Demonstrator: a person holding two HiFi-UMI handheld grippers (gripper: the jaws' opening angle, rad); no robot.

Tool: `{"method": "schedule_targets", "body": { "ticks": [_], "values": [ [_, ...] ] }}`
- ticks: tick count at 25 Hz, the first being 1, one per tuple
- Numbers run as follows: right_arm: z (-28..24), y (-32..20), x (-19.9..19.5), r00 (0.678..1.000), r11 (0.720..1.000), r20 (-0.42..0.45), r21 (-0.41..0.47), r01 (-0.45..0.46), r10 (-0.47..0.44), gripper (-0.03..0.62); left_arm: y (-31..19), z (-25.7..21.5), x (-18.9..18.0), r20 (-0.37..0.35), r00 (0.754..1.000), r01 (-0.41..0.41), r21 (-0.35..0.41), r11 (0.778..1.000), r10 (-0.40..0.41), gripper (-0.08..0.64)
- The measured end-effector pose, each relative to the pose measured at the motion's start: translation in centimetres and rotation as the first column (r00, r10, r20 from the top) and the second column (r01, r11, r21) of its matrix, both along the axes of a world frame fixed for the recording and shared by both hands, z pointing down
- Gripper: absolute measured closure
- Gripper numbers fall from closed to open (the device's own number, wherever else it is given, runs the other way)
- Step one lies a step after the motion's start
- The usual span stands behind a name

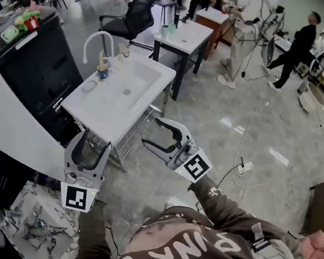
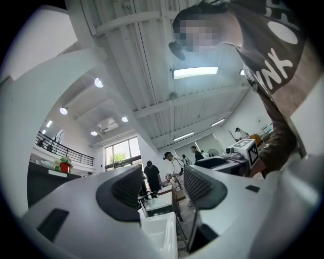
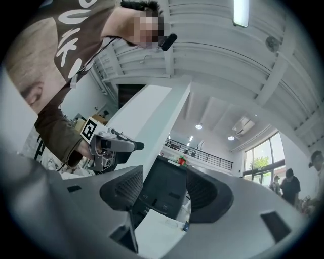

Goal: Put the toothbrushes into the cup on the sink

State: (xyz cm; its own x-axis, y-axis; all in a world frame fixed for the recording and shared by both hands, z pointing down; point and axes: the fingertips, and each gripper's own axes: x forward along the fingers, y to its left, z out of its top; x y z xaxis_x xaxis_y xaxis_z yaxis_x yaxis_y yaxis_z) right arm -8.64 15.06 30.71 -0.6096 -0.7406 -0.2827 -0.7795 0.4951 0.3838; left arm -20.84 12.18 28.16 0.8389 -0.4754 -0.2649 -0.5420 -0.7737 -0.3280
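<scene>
A white sink [image 1: 143, 86] on a metal stand sits ahead of me, with a curved faucet [image 1: 96, 43] at its back rim. Beside the faucet is a small blue cup [image 1: 103, 73] with something tan upright in it; a second small cup [image 1: 124, 51] stands to its right. I cannot make out any toothbrushes at this distance. My left gripper [image 1: 95, 139] and right gripper [image 1: 151, 130] hover short of the sink's near edge, both open and empty. The left gripper view shows wide jaws [image 2: 162, 187] over the sink corner [image 2: 159, 235]. The right gripper view shows spread jaws [image 3: 164, 192], the sink [image 3: 152, 232] and the cup [image 3: 186, 226].
A black cabinet [image 1: 36, 66] stands left of the sink, an office chair [image 1: 137, 11] and a second white table [image 1: 186, 33] behind it. Several people work at the right. A marble-patterned basin [image 1: 37, 228] lies at lower left. Cables and a power strip [image 1: 244, 167] lie on the floor.
</scene>
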Motion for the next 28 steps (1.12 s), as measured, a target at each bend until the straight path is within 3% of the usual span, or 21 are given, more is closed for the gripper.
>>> {"method": "schedule_targets", "body": {
  "ticks": [7, 16, 28],
  "values": [
    [0.1, 3.3, 0.3, 1.000, 1.000, 0.002, -0.007, 0.013, -0.013, 0.347, 3.2, 0.4, 0.9, 0.034, 0.999, -0.013, -0.008, 1.000, 0.013, 0.314],
    [0.3, 4.7, 2.9, 1.000, 0.999, -0.004, -0.017, 0.028, -0.028, 0.394, 5.3, 0.4, 3.7, 0.015, 1.000, -0.008, -0.039, 0.999, 0.009, 0.314],
    [-0.7, 5.8, 5.4, 0.999, 0.999, 0.030, 0.013, 0.036, -0.036, 0.411, 6.7, -0.9, 5.7, 0.025, 1.000, 0.008, -0.005, 1.000, -0.008, 0.314]
  ]
}}
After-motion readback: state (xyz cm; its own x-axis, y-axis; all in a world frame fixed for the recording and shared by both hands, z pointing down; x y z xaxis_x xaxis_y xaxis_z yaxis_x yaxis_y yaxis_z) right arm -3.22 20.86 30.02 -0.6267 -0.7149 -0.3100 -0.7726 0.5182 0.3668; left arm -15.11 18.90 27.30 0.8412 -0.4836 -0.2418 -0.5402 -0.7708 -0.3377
